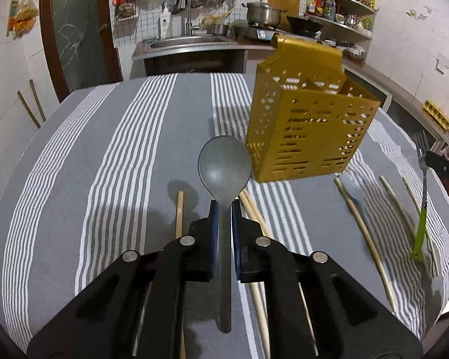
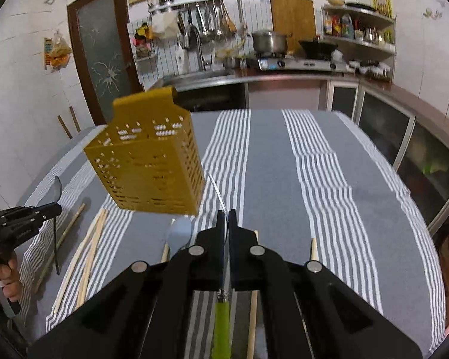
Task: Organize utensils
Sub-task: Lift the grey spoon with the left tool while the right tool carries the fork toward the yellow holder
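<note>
The gray spoon [image 1: 224, 170] is seen broadside only in the left wrist view: its neck is pinched between the blue pads [image 1: 214, 218] of the left gripper [image 1: 224, 209], the bowl standing out past the fingertips toward twelve o'clock and the handle running back between the fingers toward six o'clock. In the right wrist view the same spoon [image 2: 56, 191] is seen edge-on at nine o'clock, held in the left gripper [image 2: 49, 209] above a hand [image 2: 0, 272]. The green-handled fork [image 2: 221, 323] is gripped by the right gripper [image 2: 224, 214], whose fingers are pressed almost together on its metal shank; the tines project past the tips toward eleven o'clock and the green handle trails back toward six o'clock. In the left wrist view that fork [image 1: 420, 224] is seen hanging at three o'clock, clear of the cloth. The yellow perforated utensil holder [image 1: 308, 119] stands on the striped tablecloth [image 1: 60, 164] at one o'clock of the left fingers, and in the right wrist view the holder [image 2: 152, 161] is at ten o'clock of the right fingers. Wooden chopsticks [image 1: 365, 233] are scattered on the cloth in both views, and a light-coloured spoon [image 2: 179, 232] is shown plainly only in the right wrist view, just left of the fingertips. A yellow poster [image 2: 381, 3] on the wall bears writing too small to be read.
</note>
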The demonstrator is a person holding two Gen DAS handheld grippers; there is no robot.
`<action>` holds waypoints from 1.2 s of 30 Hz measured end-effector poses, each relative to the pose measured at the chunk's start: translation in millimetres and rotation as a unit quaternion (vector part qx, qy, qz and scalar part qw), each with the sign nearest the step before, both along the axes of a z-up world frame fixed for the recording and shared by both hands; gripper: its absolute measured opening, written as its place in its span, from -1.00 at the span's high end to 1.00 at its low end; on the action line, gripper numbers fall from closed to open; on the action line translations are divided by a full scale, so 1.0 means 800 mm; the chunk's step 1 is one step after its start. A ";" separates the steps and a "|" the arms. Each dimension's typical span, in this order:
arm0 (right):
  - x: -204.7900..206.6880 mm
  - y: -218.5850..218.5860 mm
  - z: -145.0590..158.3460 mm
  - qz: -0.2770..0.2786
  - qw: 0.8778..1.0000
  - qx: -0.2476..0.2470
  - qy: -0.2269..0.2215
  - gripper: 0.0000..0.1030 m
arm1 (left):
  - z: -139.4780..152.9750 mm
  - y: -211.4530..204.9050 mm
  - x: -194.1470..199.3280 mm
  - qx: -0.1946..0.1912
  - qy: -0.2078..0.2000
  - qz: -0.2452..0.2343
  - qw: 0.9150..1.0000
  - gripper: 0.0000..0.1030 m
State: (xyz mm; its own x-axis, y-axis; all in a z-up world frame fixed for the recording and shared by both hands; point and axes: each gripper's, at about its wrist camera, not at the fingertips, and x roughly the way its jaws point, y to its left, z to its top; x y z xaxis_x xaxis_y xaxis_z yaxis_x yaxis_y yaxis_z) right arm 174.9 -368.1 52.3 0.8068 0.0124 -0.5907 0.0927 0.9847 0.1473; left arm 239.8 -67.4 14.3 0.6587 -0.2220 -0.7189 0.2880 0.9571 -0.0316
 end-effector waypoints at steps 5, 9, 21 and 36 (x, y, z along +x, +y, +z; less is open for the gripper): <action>-0.011 0.001 0.012 -0.005 1.000 -0.007 -0.026 0.97 | 0.015 0.000 -0.006 -0.010 -0.016 -0.002 1.000 0.86; -0.022 0.000 0.029 -0.011 0.999 -0.007 -0.052 0.97 | 0.028 0.001 -0.011 -0.015 -0.028 -0.006 0.999 0.86; -0.047 0.008 0.081 -0.013 0.992 -0.023 -0.122 0.98 | 0.084 0.006 -0.026 -0.032 -0.079 -0.008 0.996 0.87; -0.061 0.016 0.129 -0.012 0.984 -0.041 -0.172 0.97 | 0.137 0.006 -0.039 -0.043 -0.122 -0.021 0.991 0.87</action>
State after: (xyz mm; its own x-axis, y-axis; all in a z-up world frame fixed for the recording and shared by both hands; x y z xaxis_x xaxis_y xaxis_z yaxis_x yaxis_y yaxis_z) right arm 125.8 -355.4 155.5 0.9588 -0.0452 -0.2806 0.0743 0.9928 0.0941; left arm 208.9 -62.3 123.6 0.7996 -0.3062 -0.5167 0.3365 0.9410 -0.0369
